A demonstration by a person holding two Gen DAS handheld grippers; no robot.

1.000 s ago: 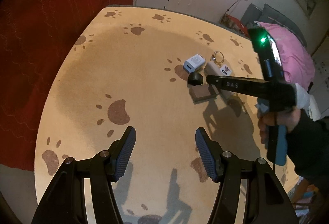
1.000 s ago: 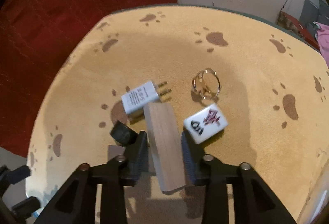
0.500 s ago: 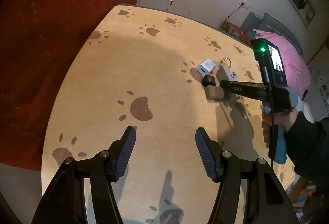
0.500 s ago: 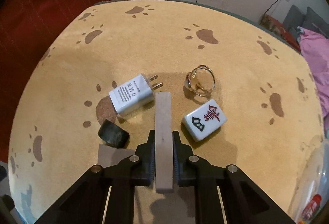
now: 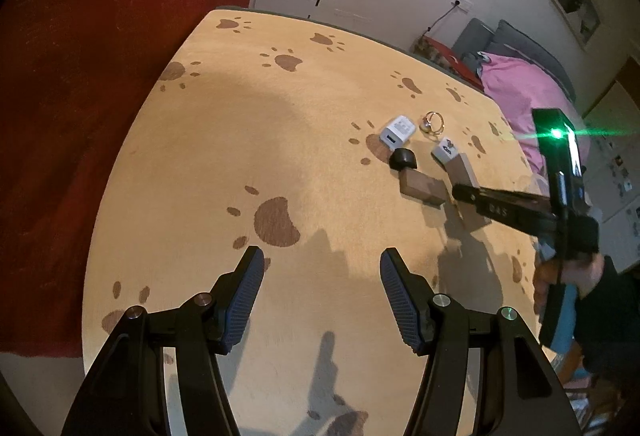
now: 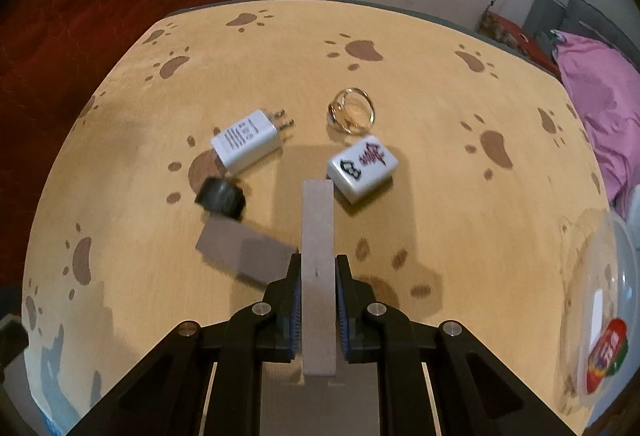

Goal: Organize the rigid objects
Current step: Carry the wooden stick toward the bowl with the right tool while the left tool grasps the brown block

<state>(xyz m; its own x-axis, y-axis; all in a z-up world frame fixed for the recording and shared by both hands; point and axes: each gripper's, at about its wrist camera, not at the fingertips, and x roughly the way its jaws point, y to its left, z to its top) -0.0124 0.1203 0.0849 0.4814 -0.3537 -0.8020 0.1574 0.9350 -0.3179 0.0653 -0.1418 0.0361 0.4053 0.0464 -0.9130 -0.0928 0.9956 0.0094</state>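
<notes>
My right gripper (image 6: 318,270) is shut on a pale wooden block (image 6: 318,220) held on its narrow edge, with the far end close to the white mahjong tile (image 6: 362,166). From the left wrist view, the right gripper (image 5: 460,192) grips this block (image 5: 460,170) at the table's right. A second wooden block (image 6: 244,256) lies flat to its left, beside a black cap (image 6: 220,198). Farther back lie a white charger (image 6: 250,142) and a gold ring (image 6: 352,110). My left gripper (image 5: 322,260) stands open with nothing in it, over the tan table (image 5: 240,140), well short of the objects.
The table has a paw-print cover, with a red rug (image 5: 80,76) beyond its left edge. A clear plastic dome (image 6: 600,296) sits at the table's right edge. A pink blanket (image 5: 520,88) and a grey sofa lie past the far right corner.
The right jaws closed on the wooden block, which turned onto its narrow edge, and drew it back from the charger. The left gripper drew away, so the objects look smaller and farther right.
</notes>
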